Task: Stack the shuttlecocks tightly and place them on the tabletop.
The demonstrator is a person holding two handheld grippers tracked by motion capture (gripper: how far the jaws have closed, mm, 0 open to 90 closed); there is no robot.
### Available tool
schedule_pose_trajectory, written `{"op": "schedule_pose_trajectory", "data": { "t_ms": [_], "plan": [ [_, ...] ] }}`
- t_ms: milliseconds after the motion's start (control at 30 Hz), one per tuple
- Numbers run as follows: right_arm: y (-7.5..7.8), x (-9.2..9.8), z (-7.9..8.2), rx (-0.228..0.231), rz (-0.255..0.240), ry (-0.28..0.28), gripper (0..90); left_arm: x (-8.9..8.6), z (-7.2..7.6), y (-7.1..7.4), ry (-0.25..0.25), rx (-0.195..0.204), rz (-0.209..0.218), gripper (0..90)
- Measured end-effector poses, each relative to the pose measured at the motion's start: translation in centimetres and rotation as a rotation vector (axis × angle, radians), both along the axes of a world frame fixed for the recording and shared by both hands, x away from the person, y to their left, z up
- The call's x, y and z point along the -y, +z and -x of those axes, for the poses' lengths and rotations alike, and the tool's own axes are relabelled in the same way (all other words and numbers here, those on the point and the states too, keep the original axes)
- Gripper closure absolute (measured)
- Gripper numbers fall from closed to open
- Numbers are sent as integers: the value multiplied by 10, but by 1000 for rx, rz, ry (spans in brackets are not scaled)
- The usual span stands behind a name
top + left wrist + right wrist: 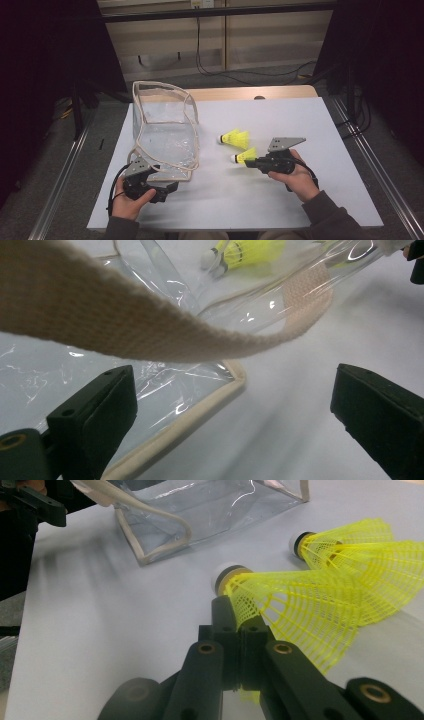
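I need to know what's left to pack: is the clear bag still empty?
Empty. The clear bag holds nothing; one yellow shuttlecock lies on the white table beside it, the other shuttlecock is clamped in the right gripper.

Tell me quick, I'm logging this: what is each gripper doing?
Left gripper: open, holding nothing, by the clear bag.
Right gripper: closed on the skirt of a yellow shuttlecock.

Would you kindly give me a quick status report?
Right gripper shut on near shuttlecock's skirt. Left gripper open beside clear bag. Second shuttlecock lies alongside.
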State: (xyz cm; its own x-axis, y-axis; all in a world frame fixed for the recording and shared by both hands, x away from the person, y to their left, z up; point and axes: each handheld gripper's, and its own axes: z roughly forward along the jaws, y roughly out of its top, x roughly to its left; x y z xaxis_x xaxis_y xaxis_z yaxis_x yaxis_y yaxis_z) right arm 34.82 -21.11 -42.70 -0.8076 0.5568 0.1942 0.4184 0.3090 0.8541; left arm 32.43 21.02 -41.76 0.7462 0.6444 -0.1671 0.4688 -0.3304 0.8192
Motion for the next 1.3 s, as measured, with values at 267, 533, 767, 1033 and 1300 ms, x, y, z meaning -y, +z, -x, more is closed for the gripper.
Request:
{"op": "schedule_pose_trajectory", "data": {
  "t_ms": [267,533,767,1033,1300],
  "plan": [
    [2,7,-2,5,7,-20,892,0,0,0,1,-1,0,48],
    [2,12,-3,5,6,-34,892,0,0,0,1,1,3,48],
    [4,17,-4,5,6,-46,892,0,0,0,-1,1,1,48],
    [6,22,-5,8,7,-57,891,0,0,0,2,-1,5,48],
    [8,28,-7,15,14,-72,892,0,0,0,1,-1,3,48]
  ]
}}
